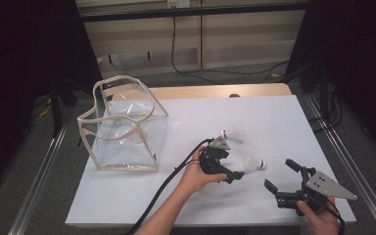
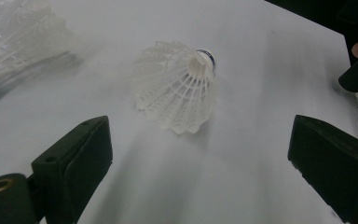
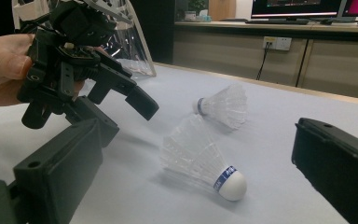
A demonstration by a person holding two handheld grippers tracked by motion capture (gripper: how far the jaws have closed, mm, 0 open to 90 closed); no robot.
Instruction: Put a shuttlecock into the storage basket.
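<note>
Right gripper (image 1: 280, 176), lower right of the high view: jaws spread, empty. Left gripper (image 1: 233, 172), lower centre: jaws released, aimed at near shuttlecock (image 1: 252, 163). Far shuttlecock (image 1: 231, 132), centre. Clear bag (image 1: 122, 125), left, on white table (image 1: 274, 117).

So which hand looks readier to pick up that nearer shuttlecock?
Probably the left. The left gripper hangs open right beside the nearer shuttlecock, which lies between its jaws in its own view; the right gripper sits farther off.
</note>
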